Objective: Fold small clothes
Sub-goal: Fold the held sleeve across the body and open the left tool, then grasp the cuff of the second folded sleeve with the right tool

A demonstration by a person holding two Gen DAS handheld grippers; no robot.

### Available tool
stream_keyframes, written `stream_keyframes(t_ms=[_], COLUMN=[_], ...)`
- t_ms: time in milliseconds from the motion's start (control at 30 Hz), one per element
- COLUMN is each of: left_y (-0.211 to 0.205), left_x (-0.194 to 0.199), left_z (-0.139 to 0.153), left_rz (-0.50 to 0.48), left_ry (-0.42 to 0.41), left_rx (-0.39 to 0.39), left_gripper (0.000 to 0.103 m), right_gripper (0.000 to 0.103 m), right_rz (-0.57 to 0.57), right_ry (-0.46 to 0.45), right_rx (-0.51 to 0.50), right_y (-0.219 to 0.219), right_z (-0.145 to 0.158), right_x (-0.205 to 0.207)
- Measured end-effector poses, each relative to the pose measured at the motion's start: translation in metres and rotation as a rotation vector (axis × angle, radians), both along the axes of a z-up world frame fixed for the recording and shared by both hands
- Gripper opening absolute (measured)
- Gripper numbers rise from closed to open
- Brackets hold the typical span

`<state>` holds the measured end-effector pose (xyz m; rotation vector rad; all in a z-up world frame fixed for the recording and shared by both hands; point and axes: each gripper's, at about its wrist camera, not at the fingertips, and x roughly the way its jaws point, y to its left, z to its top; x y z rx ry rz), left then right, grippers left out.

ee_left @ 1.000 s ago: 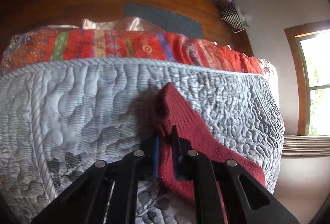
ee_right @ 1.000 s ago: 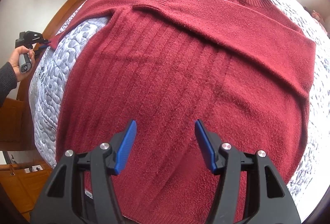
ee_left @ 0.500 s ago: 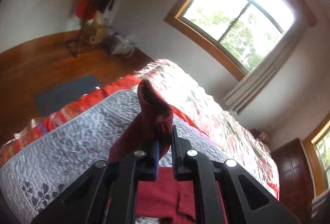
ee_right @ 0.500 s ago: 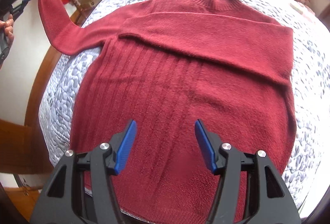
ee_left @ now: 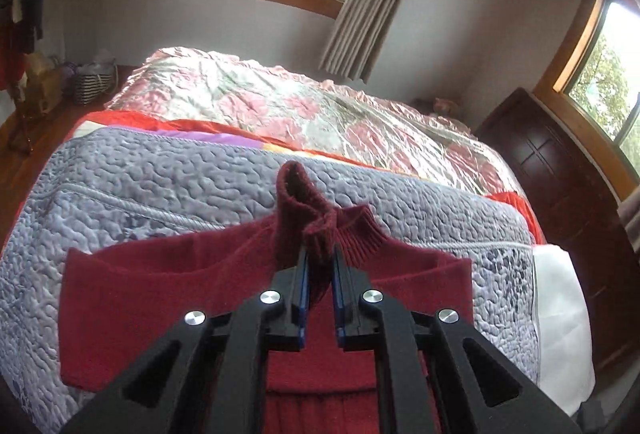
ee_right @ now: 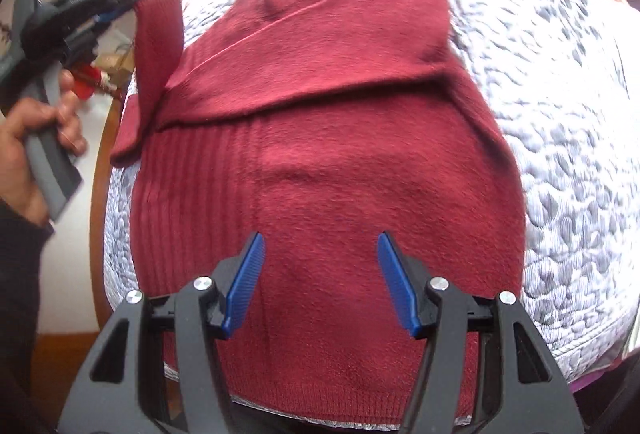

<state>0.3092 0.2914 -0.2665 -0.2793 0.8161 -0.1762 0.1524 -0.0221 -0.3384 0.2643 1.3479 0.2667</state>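
Currently your left gripper (ee_left: 319, 262) is clamped on the cuff of the sweater's (ee_right: 328, 170) sleeve (ee_right: 156, 34), holding it raised above the garment's left edge. The dark red sweater lies flat on the grey quilted bedspread (ee_right: 560, 114), the other sleeve folded across its chest. Your right gripper (ee_right: 320, 280) hovers over the hem, jaws spread wide, empty.
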Motion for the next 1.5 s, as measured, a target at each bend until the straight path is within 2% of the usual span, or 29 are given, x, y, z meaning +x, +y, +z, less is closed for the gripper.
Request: stream_keyframes(t_ms=[200, 300, 500, 667, 733, 767, 800, 867, 1067, 1300, 1500], left_y=[-0.05, -0.064, -0.07, -0.069, -0.068, -0.068, -0.068, -0.067, -0.054, -0.025, -0.001], left_x=[0.013, 0.017, 0.015, 0.01, 0.007, 0.006, 0.004, 0.0, -0.008, -0.005, -0.008], left_z=[-0.069, -0.092, -0.11, -0.116, -0.12, -0.121, -0.122, -0.122, -0.121, -0.126, -0.124], left_rz=[-0.081, -0.103, -0.096, -0.084, -0.092, -0.095, -0.093, -0.092, -0.088, -0.042, -0.027], left_ry=[0.144, 0.196, 0.244, 0.257, 0.269, 0.278, 0.29, 0.301, 0.358, 0.411, 0.427], left_rx=[0.021, 0.036, 0.044, 0.026, 0.024, 0.023, 0.024, 0.017, 0.017, 0.032, 0.066], left_gripper=[0.009, 0.009, 0.009, 0.01, 0.015, 0.027, 0.05, 0.064, 0.072, 0.073, 0.077], right_gripper=[0.064, 0.064, 0.065, 0.076, 0.082, 0.082, 0.083, 0.082, 0.081, 0.081, 0.081], right_rz=[-0.057, -0.067, -0.059, -0.083, -0.098, -0.098, -0.096, -0.085, -0.088, -0.042, -0.024], right_ry=[0.007, 0.011, 0.001, -0.059, -0.076, -0.081, -0.081, -0.068, 0.009, 0.036, 0.049], right_rx=[0.003, 0.01, 0.019, 0.043, 0.068, 0.091, 0.105, 0.152, 0.343, 0.357, 0.337], right_y=[-0.03, -0.039, -0.043, -0.043, -0.042, -0.04, -0.037, -0.028, 0.004, 0.035, 0.042], right_z=[-0.009, -0.014, -0.017, -0.01, -0.008, -0.008, -0.009, -0.015, -0.048, -0.068, -0.075], right_x=[0.013, 0.02, 0.041, 0.074, 0.091, 0.101, 0.11, 0.131, 0.18, 0.209, 0.222])
